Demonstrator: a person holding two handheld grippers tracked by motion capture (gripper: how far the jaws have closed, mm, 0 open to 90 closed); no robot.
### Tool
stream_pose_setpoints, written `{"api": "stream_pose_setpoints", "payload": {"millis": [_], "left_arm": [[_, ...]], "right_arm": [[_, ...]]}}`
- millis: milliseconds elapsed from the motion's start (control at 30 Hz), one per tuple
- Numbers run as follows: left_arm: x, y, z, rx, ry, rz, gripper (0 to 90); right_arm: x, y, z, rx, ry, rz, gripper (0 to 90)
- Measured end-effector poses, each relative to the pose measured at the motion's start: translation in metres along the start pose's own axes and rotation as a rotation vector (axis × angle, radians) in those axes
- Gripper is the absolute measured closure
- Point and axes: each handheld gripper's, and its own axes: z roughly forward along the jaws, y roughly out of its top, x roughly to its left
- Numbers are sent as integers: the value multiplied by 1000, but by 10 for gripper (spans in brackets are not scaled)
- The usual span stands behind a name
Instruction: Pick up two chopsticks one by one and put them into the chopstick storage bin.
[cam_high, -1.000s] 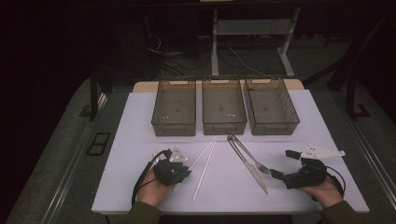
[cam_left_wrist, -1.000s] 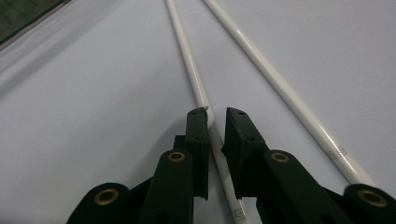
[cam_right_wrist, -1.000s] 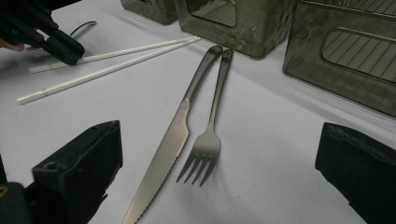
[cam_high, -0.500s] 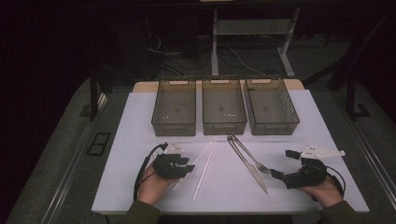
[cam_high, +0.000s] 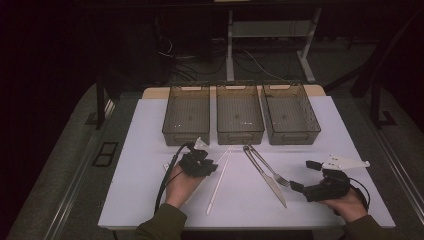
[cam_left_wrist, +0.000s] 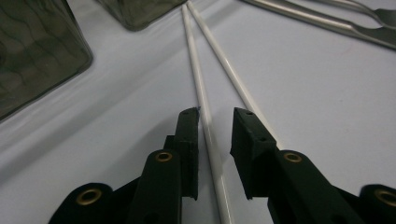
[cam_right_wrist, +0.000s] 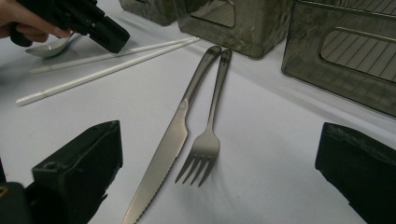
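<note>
High view: white table (cam_high: 150, 130) with a wooden edge showing at its far side, dark grey floor around it, dim room behind with a white desk frame and loose cables. No brand, label or writing is readable on anything. Three smoky translucent bins (cam_high: 240, 112) stand in a row at the far side of the table. The left gripper (cam_high: 210, 167) lies just beside two white chopsticks (cam_high: 220, 180), which sit near the table's middle, running from the bins toward the person. To their right lie a knife (cam_high: 270, 181) and a fork (cam_high: 267, 165), handles close together. The right gripper (cam_high: 296, 186) rests at the right front of the table, pointing at the knife and fork.

Left gripper view: one chopstick (cam_left_wrist: 208, 130) runs between the two black jaws, the second chopstick (cam_left_wrist: 233, 84) passes under the right-hand jaw. The jaws have just been closing. A gap still shows on each side of the stick between them, so they are narrowly spread and do not pinch it. Bin corners at top left, and the metal cutlery (cam_left_wrist: 327, 21) at top right.

Right gripper view: the jaws stand wide apart with nothing held; the knife (cam_right_wrist: 168, 140) and fork (cam_right_wrist: 208, 140) lie on the white surface ahead of them. A spoon (cam_right_wrist: 49, 46) lies by the left hand (cam_right_wrist: 23, 21).
</note>
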Motion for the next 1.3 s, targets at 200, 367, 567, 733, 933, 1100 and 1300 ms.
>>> {"api": "stream_pose_setpoints", "payload": {"millis": [200, 367, 567, 733, 933, 1100, 1300], "left_arm": [[1, -1, 2, 19, 11, 18, 762], [-4, -2, 3, 28, 36, 28, 806], [-7, -2, 3, 33, 56, 10, 834], [-7, -2, 3, 26, 62, -19, 846], [-8, -3, 2, 20, 63, -40, 852], [-10, -3, 1, 0, 46, -45, 852], [-12, -2, -6, -37, 32, -43, 852]], "right_arm": [[1, 0, 0, 1, -1, -3, 10], [0, 0, 0, -1, -1, -1, 10], [1, 0, 0, -1, 0, -3, 10], [1, 0, 0, 0, 0, -3, 10], [0, 0, 0, 0, 0, -4, 10], [0, 0, 0, -1, 0, -3, 10], [0, 0, 0, -1, 0, -3, 10]]}}
